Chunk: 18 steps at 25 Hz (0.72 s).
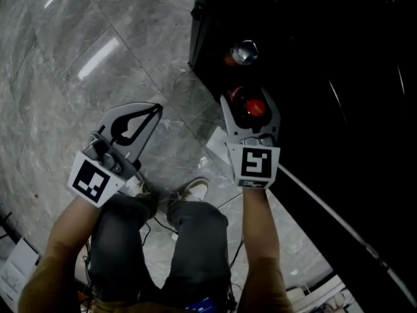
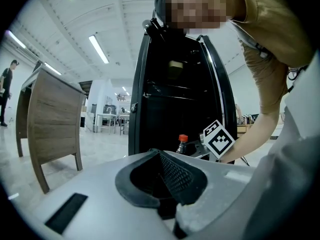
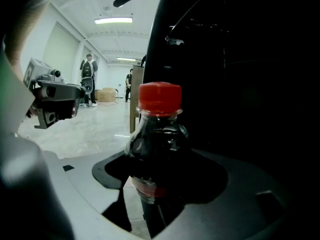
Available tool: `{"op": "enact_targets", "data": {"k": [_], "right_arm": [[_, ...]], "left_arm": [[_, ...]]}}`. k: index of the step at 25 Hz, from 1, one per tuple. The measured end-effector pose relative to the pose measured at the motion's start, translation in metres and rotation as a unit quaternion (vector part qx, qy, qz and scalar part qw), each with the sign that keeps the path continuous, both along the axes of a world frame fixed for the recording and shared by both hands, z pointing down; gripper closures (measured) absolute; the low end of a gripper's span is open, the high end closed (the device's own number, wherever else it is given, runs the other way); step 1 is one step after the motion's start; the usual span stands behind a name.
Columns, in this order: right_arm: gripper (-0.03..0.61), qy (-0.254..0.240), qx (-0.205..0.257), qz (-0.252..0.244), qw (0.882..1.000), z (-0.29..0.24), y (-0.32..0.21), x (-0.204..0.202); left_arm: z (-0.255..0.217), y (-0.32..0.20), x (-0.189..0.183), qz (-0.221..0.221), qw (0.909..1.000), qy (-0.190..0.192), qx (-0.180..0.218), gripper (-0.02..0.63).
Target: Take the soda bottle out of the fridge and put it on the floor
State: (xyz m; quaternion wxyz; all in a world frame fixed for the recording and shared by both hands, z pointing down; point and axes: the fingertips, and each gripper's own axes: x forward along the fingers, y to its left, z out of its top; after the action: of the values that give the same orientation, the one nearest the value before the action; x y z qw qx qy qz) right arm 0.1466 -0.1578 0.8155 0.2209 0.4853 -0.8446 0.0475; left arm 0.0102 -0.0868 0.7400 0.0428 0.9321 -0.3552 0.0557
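Bottle (image 3: 159, 149) was clamped in the right gripper (image 1: 251, 111) beside the fridge (image 1: 326, 64); left gripper (image 1: 155, 109) was held clenched, empty.

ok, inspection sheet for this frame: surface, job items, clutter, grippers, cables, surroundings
Surface: grey marble-tile floor, glossy, with lamp reflections.
Job's things: dark soda bottle with red cap, upright at the open front of the black fridge.
Clutter: silver-topped item deeper in the fridge; white box at the floor's edge.
Grippers: right gripper shut on the bottle; left gripper shut, empty, over the floor.
Cables: thin dark leads by the person's shoes.
Surroundings: wooden panel; bystanders far off; ceiling strip lights.
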Motion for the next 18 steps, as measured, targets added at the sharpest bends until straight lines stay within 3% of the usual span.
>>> {"op": "enact_targets", "data": {"k": [8,14,18], "right_arm": [[0.275,-0.042,0.044,-0.064,0.996,-0.006,0.017,-0.048],[0.276,-0.020,0.023,-0.148,0.988,0.029,0.036,-0.085],[0.276,-0.041,0.012,-0.150,0.988,0.062,0.034,-0.097]], "left_arm": [[0.042,-0.001,-0.028,-0.005,0.9996,-0.003,0.028,0.620],[0.097,0.002,-0.040,0.004,0.9999,-0.003,0.010,0.620],[0.119,-0.009,-0.056,-0.015,0.9996,-0.009,0.022,0.620]]}}
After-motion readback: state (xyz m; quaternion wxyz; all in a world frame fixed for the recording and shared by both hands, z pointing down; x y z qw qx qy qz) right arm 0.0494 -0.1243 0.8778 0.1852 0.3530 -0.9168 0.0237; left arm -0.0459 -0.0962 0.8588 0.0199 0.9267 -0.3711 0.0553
